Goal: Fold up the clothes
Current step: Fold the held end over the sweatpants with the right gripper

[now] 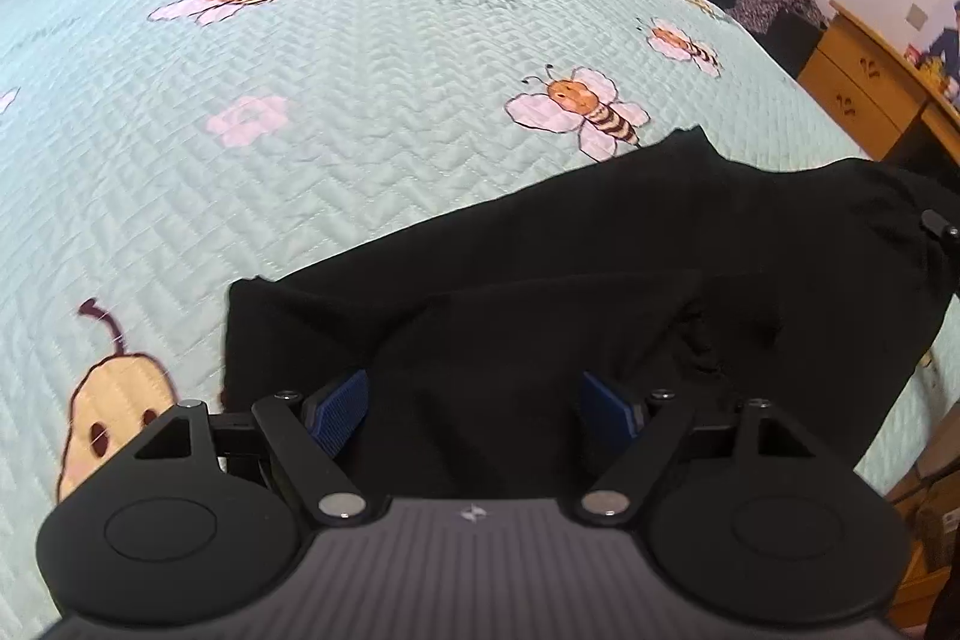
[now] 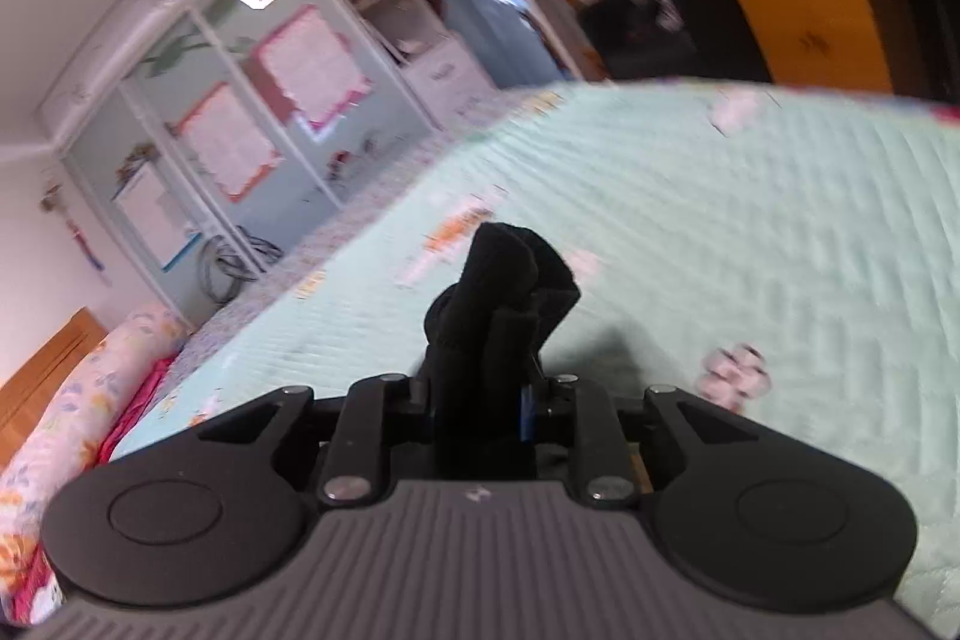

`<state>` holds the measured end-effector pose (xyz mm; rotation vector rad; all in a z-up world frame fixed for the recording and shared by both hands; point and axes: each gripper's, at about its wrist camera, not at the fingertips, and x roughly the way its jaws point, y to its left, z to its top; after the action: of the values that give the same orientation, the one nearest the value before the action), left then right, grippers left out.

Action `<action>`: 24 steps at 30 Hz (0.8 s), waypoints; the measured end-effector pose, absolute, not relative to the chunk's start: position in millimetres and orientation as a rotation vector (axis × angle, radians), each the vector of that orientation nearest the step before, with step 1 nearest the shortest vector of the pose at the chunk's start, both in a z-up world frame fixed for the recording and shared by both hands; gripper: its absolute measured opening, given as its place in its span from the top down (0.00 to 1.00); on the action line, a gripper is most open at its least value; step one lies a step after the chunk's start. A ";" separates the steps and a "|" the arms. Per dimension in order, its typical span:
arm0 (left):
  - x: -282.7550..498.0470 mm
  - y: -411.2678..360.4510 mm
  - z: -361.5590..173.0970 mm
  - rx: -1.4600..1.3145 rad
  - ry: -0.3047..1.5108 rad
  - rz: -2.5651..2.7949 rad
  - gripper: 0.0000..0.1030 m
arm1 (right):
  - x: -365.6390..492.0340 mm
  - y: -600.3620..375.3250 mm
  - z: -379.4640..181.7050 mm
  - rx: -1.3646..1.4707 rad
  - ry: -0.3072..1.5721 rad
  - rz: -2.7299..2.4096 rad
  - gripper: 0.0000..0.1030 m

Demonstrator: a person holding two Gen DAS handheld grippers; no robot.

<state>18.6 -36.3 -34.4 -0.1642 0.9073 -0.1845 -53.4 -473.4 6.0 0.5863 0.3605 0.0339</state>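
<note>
Clothes here come down to one black garment [image 1: 540, 268], lying rumpled on the bed [image 1: 360, 130] in the lower right of the left wrist view, with creases running across it and one edge trailing toward the right border of the frame. It is not yet a neat fold: I see no flat, squared shape, only a loose spread with a bunched ridge through the middle.

The left tool [image 1: 474, 409] hangs just over the near part of the cloth, its blue pads [image 1: 339, 412] standing wide apart with fabric lying between them but not pinched. The right tool [image 2: 486, 358] is drawn narrow and clamped on a wad of the same black garment [image 2: 504, 280], which sticks up past its tips in the centre of the right wrist view, above the pale green bee-print quilt [image 2: 750, 220]. That view is blurred and tilted.

By my reckoning the work is in its early part: one corner or edge is gripped, the other side is not taken up, and the carrying over, the smoothing and any further folds are left to do
</note>
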 end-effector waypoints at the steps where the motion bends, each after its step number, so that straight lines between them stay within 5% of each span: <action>1: 16.7 -32.6 -31.8 -0.178 0.905 -0.183 0.22 | -56.3 -465.7 15.3 0.565 0.345 0.049 0.77; 12: -26.4 24.1 -6.3 -0.257 0.830 -0.145 0.22 | -98.9 -276.6 110.8 0.173 0.218 0.414 0.78; 24: -51.9 72.0 -19.4 -0.338 0.852 -0.073 0.22 | -116.2 -107.8 21.1 -0.277 0.378 0.584 0.78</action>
<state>-51.9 72.0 -19.4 -0.3381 0.8524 -0.0733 -116.2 -107.8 21.1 -0.2771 0.3778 0.5845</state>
